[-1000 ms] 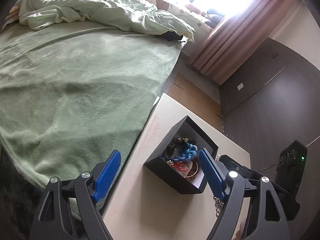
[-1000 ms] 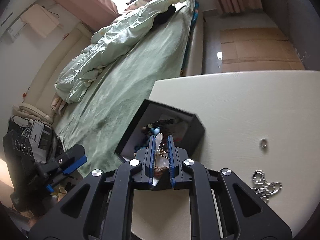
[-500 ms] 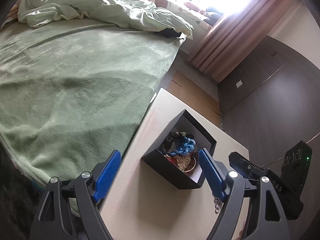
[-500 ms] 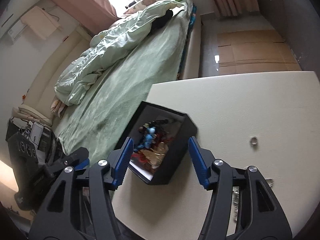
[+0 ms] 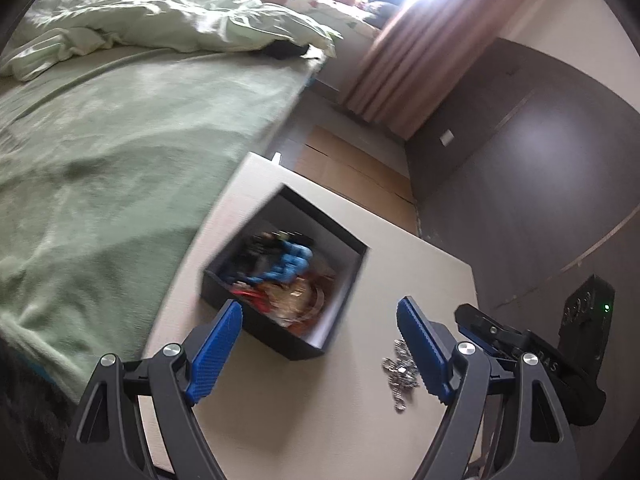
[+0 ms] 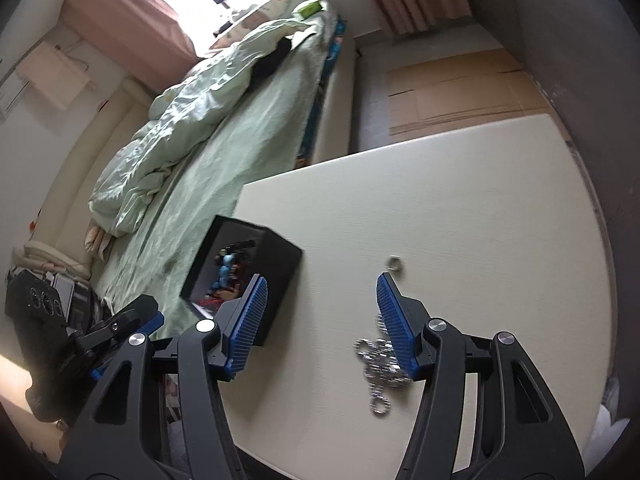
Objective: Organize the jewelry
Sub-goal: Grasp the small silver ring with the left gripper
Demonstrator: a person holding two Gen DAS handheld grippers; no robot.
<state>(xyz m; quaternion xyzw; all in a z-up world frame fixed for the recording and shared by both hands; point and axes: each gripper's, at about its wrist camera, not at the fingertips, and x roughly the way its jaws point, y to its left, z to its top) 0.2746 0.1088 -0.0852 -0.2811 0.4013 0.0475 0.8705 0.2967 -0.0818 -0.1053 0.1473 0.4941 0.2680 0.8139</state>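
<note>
Both my jaws hang released and empty. The silver chain (image 6: 378,364) lies on the desk (image 6: 460,220) by my right gripper (image 6: 320,316), beside the black box (image 6: 280,256). I should centre over the bunched links before pinching.

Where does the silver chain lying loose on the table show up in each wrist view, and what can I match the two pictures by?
Left wrist view: the silver chain lies on the table at lower right, just left of that tool's right-hand blue pad.
Right wrist view: the same chain is at lower centre-right, partly behind the right-hand blue pad.
Shared landmark: the black jewelry box, left of the chain in both.
</note>
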